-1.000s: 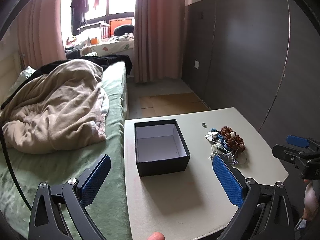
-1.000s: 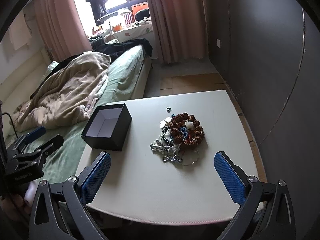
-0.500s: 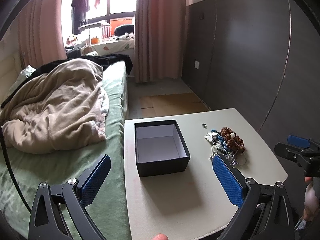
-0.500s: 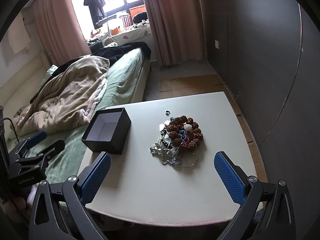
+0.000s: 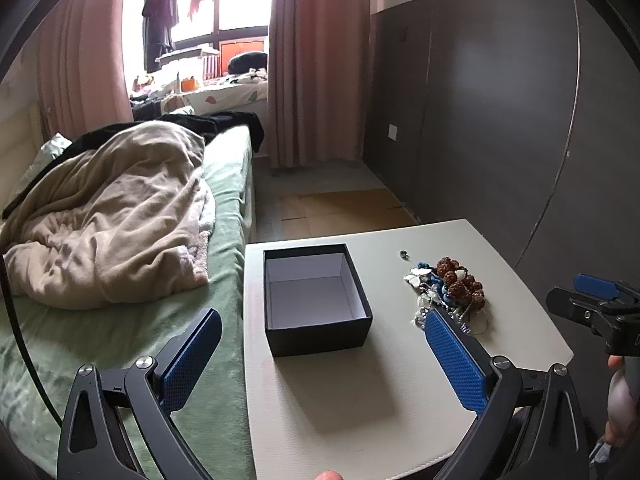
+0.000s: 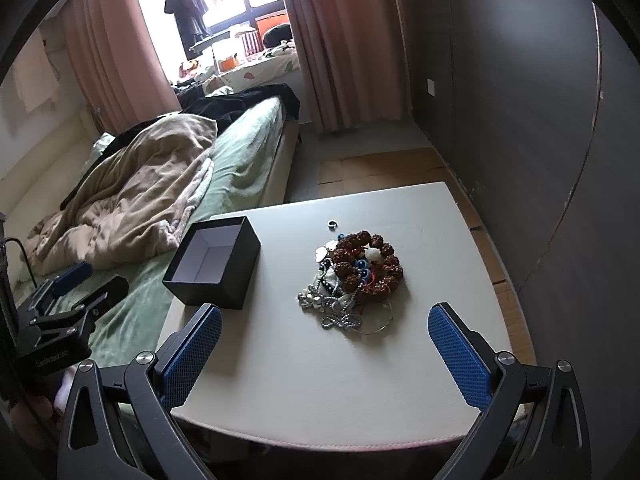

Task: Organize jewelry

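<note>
While both grippers are hovering short of the desk (image 6: 400,380) with nothing held, the left gripper (image 5: 320,360) is gaping wide before the empty black box (image 5: 316,300), and the right gripper (image 6: 324,354) is gaping likewise over the jewelry pile (image 6: 352,276) lying right of the box. Best to be lowering the right gripper onto one loose strand at the pile's edge, not the tangle. Against the earlier frames, both views are sitting slightly farther back; nothing on the desk is shifting.

We see our left gripper (image 5: 320,360) with jaws wide apart above the table (image 5: 360,420), framing the box (image 5: 316,336); jewelry (image 5: 448,292) lies beside it.
</note>
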Demonstrator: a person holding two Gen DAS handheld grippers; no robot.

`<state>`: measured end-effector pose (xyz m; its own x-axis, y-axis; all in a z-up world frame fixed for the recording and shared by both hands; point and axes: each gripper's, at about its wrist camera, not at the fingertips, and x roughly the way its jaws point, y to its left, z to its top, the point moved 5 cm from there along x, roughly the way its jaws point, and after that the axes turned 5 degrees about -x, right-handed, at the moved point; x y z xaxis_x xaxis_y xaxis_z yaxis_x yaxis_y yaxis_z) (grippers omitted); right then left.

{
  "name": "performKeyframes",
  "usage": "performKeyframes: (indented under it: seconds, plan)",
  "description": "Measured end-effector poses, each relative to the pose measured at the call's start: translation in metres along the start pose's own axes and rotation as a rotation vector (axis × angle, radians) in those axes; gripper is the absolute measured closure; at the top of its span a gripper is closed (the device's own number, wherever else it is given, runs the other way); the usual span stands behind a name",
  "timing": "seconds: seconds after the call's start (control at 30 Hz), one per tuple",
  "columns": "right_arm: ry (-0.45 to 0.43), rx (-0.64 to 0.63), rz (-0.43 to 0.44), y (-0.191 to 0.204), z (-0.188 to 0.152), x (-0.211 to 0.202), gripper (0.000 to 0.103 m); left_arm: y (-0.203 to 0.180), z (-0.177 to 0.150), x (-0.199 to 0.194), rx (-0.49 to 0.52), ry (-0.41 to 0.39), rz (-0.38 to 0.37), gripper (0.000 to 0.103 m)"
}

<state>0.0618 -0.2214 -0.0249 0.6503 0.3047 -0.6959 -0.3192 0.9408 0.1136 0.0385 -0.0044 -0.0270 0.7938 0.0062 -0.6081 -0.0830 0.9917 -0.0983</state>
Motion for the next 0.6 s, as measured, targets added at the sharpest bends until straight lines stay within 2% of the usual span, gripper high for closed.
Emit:
performKeyframes:
  seconds: [0.6]
  plan:
    - [-0.002,0.033,-0.005,-0.015,0.003,0.001,0.000,-0.009,0.003,0.008,-0.005,0.011,-0.013,0.001]
